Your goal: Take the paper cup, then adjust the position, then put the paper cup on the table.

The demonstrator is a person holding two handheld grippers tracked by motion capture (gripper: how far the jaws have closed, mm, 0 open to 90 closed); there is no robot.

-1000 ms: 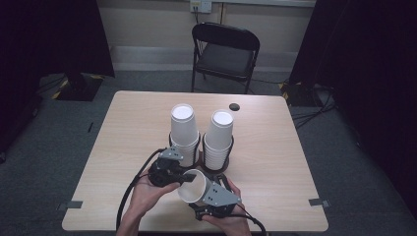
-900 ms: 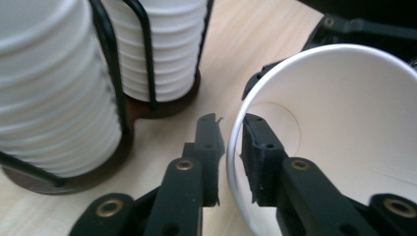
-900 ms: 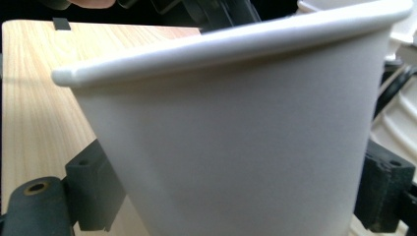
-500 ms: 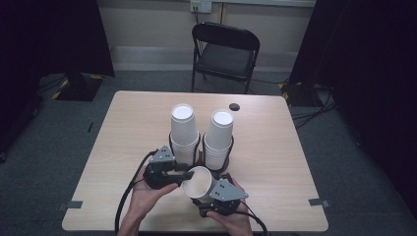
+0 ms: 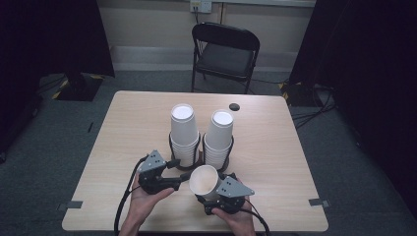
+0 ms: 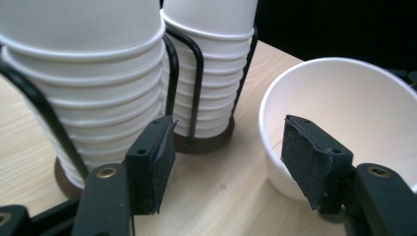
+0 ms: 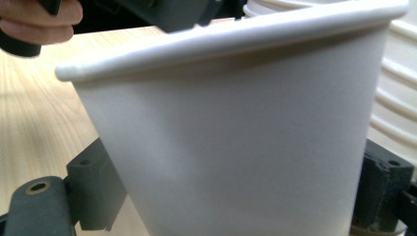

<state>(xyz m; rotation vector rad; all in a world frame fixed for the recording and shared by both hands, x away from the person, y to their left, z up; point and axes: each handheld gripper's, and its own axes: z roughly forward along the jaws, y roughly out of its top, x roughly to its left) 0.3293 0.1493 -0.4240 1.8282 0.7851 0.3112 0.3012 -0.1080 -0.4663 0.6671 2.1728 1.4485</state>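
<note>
Our right gripper [image 5: 212, 192] squeezes the paper cup [image 5: 204, 181] low on its sides, just in front of the two cup stacks [image 5: 183, 132]. Our left gripper [image 6: 223, 167] has just been opening – nothing between its jaws. The cup looks light and easy to crush – we hold it gently. Its bottom is hidden.

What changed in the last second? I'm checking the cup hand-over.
The left tongs have just been opening, letting go of the single paper cup and drawing back slightly. The right tongs keep gripping it. Both cup stacks stayed put.
</note>
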